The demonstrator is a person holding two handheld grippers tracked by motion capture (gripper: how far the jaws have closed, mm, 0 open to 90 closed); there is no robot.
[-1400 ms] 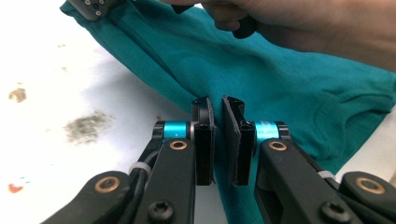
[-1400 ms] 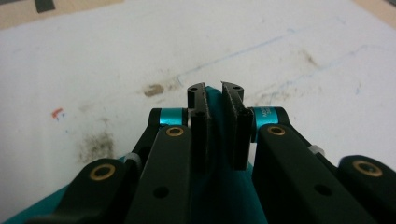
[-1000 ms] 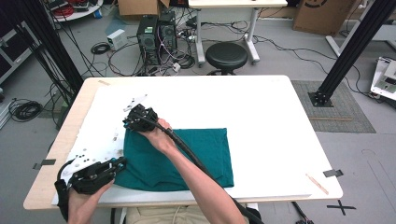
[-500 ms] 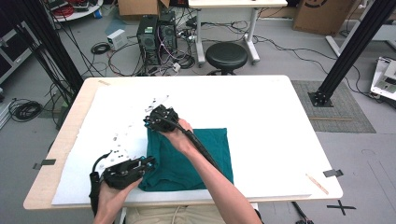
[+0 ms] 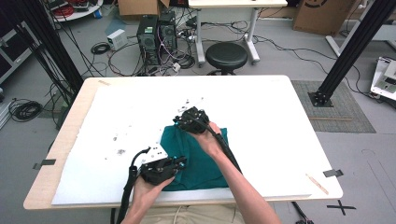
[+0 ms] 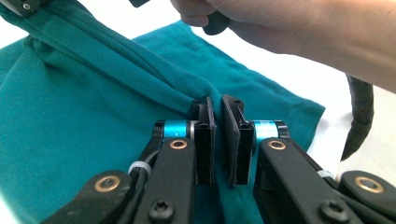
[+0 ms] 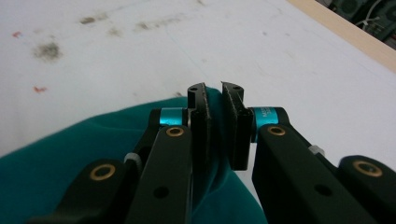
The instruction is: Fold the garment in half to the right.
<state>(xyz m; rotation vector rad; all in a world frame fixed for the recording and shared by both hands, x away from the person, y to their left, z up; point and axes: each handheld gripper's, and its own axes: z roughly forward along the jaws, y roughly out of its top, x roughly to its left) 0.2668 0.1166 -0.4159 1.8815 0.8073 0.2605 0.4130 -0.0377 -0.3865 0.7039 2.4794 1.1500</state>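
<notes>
We see no container on the desk [image 5: 280,107]; what lies on its white sheet is a teal cloth [image 5: 201,161], near the near edge and a little left of the middle. Our left tool [image 5: 175,164] has its jaws nearly together, pinching a bunched fold at the cloth's near left part. Our right tool [image 5: 183,119] is likewise narrow, clamped on the cloth's far edge. The left gripper view brings out the fold [image 6: 116,60] drawn taut from the left tool [image 6: 218,140] toward the other hand [image 6: 280,23], which the high view is too small to show. The right gripper view shows the right tool [image 7: 215,126] gripping cloth and grey smudges [image 7: 49,49] on the sheet. The high view alone takes in the floor, a black stool [image 5: 226,55] and computer towers [image 5: 156,35] beyond the far edge.
</notes>
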